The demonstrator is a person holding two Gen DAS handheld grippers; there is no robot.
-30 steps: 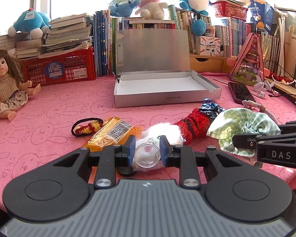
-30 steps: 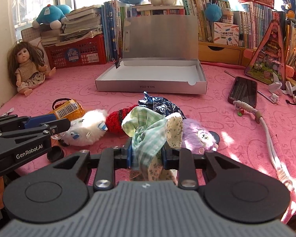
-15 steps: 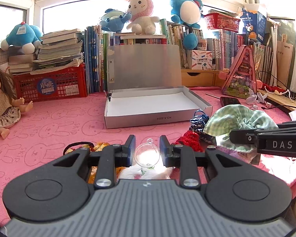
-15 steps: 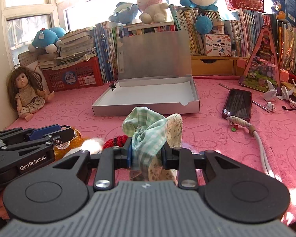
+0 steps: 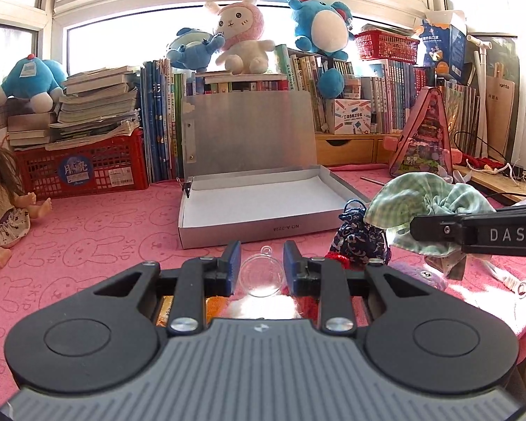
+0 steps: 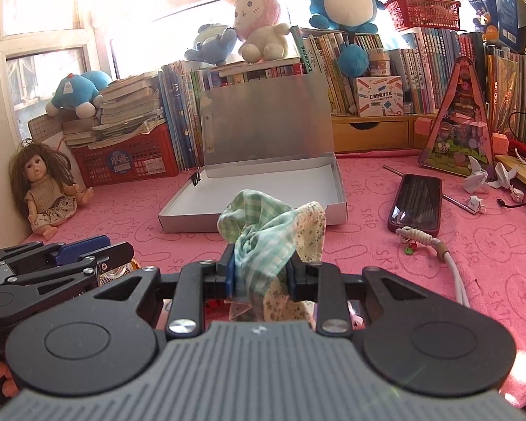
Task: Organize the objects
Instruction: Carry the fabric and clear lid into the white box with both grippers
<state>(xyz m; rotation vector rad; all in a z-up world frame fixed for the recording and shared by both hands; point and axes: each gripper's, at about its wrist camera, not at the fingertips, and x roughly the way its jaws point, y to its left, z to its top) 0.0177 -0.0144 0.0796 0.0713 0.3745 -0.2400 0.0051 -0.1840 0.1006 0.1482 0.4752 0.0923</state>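
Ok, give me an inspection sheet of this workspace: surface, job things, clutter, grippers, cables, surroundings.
Surface: pink bunny-print cloth covers the table.
Job's things: open silver box, tray bare, lid upright; clear ball; green checked fabric bundle.
Clutter: dark patterned pouch, red knit item, phone, doll.
Grippers: left gripper shut on the clear ball; right gripper shut on the fabric bundle.
Cables: white cord trails from near the phone toward the table's edge.
Surroundings: books, red crate, plush toys, bright window behind.
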